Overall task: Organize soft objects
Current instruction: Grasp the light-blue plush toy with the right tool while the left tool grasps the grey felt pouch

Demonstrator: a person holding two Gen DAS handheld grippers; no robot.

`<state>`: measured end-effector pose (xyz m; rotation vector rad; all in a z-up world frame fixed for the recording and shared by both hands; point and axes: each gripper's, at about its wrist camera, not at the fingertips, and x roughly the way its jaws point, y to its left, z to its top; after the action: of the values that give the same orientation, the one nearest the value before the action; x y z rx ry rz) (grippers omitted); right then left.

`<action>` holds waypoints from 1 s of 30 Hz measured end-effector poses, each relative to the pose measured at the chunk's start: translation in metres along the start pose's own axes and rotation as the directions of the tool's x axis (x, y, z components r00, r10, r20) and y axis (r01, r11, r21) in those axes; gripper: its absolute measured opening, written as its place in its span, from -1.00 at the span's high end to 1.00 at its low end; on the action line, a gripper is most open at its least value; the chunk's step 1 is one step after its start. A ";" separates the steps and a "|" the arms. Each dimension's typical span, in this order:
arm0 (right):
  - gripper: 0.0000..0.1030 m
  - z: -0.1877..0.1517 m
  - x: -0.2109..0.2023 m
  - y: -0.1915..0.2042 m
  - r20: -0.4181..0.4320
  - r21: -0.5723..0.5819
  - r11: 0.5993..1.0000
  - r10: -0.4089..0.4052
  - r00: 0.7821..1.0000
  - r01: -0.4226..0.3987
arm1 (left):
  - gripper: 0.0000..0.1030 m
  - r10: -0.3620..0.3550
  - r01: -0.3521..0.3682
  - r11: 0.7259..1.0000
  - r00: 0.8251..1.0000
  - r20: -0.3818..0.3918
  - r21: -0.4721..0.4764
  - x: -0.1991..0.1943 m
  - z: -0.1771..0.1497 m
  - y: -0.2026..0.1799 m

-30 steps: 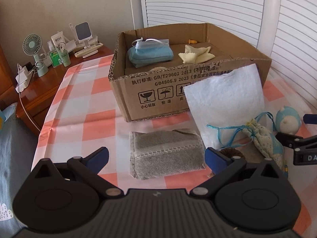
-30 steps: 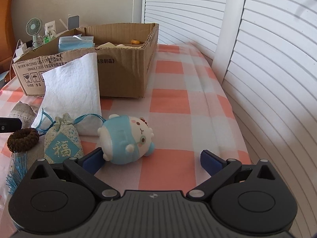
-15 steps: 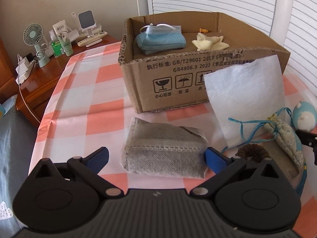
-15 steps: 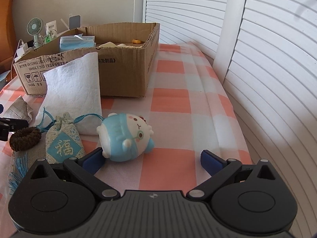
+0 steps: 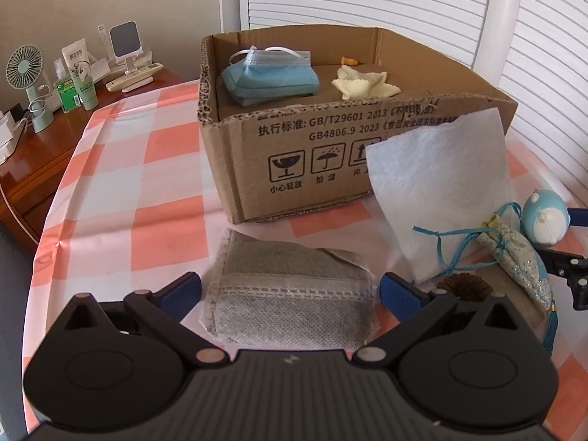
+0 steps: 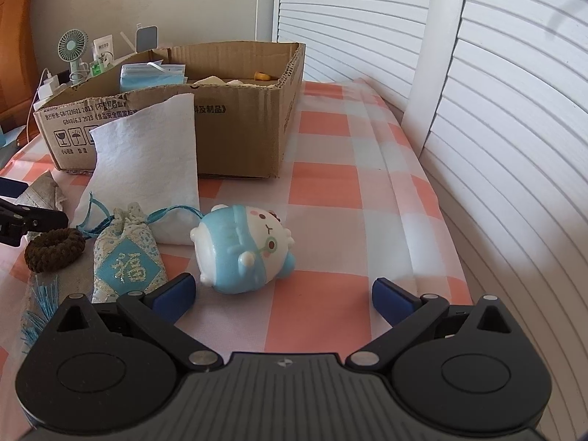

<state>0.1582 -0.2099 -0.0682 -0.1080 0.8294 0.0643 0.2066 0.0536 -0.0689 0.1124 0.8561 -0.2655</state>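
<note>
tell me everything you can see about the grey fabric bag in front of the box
The grey fabric bag looks like non-woven cloth with a fine dotted weave and pale stitched seams. It is folded into a flat, roughly rectangular bundle, one flap corner sticking up at its right. It lies on the checked tablecloth just in front of the cardboard box, not touching it. The open left claw straddles it, a blue pad at each side; contact is unclear.

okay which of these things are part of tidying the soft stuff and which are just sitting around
Part of the job: grey fabric pouch, white cloth, blue sachet, brown hair tie, plush toy, cardboard box.

Just lying about: desk fan, green bottles.
</note>
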 end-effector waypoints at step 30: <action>-0.56 0.016 0.005 0.014 0.013 -0.054 0.999 0.009 1.000 -0.009 | -0.66 -0.049 0.047 0.998 0.998 0.032 0.050 -0.011 -0.008 0.001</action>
<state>0.1714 -0.1941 -0.0620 -0.1545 0.8152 0.0959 0.1936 0.0583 -0.0656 0.1334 0.8206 -0.3326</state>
